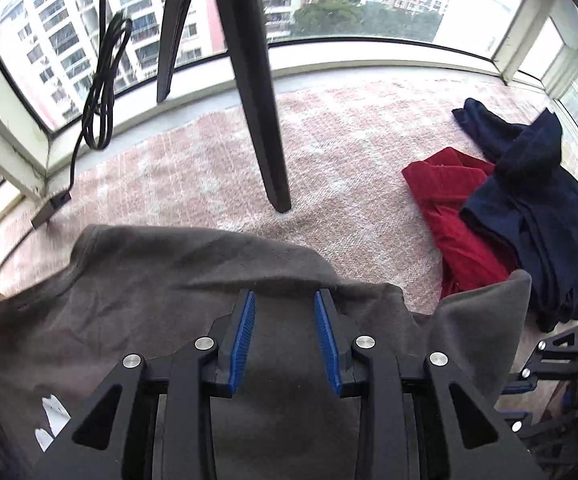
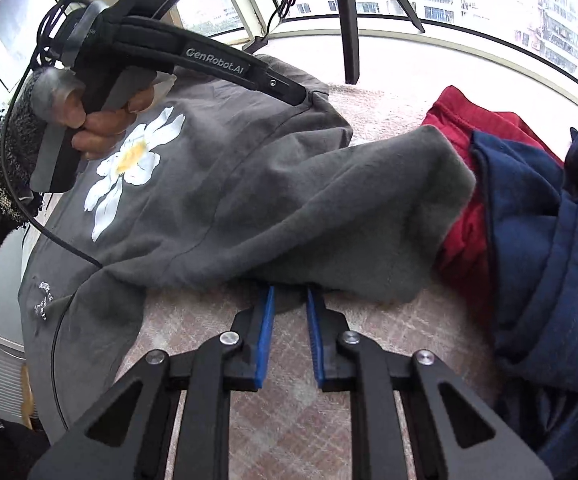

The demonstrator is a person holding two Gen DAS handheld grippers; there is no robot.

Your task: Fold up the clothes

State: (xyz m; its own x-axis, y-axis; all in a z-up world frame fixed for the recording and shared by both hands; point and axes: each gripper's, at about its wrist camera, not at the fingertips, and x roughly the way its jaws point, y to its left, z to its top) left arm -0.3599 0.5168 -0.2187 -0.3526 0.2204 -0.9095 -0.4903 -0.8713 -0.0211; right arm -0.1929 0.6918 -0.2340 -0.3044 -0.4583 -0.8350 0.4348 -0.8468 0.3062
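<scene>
Grey sweatshirt [image 2: 225, 184] w/ daisy print spread on pink rug [image 1: 329, 152]; left gripper [image 1: 285, 300] jaws apart over it, right gripper [image 2: 291, 292] apart at sleeve edge.

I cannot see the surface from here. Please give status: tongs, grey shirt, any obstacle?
Left tongs open over grey shirt. Right tongs open at its sleeve edge. Red garment and navy garment piled beside.
</scene>
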